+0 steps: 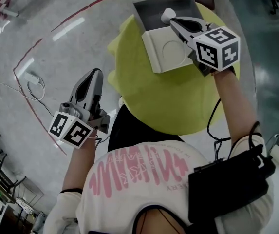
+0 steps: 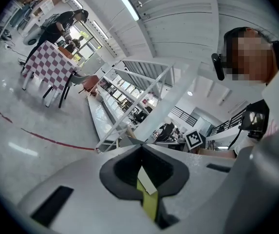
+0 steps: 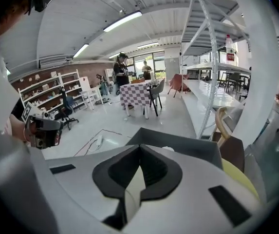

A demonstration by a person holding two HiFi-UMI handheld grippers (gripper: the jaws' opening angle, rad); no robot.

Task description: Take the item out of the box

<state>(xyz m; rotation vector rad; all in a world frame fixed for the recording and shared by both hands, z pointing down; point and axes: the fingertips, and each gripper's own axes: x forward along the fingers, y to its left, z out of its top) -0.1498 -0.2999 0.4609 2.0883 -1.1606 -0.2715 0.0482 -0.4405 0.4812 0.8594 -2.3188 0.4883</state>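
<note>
A grey box (image 1: 146, 9) lies open on a round yellow-green table (image 1: 168, 99), its white lid (image 1: 171, 52) folded down toward me. A small white rounded item (image 1: 168, 14) sits inside the box. My right gripper (image 1: 174, 21) is shut, stretched over the lid with its tip just beside the item; nothing shows between its jaws. In the right gripper view the shut jaws (image 3: 139, 146) point at the box wall (image 3: 193, 150), and the item (image 3: 168, 149) peeks over them. My left gripper (image 1: 97, 72) is shut and empty, held over the floor left of the table, (image 2: 140, 146).
A red line (image 1: 37, 45) curves across the grey floor, with a white cable and plug strip (image 1: 34, 78) near it. A brown chair (image 3: 232, 152) stands behind the table. A chequered table (image 3: 137, 92) and a person are far off, beside a white metal rack (image 3: 212, 57).
</note>
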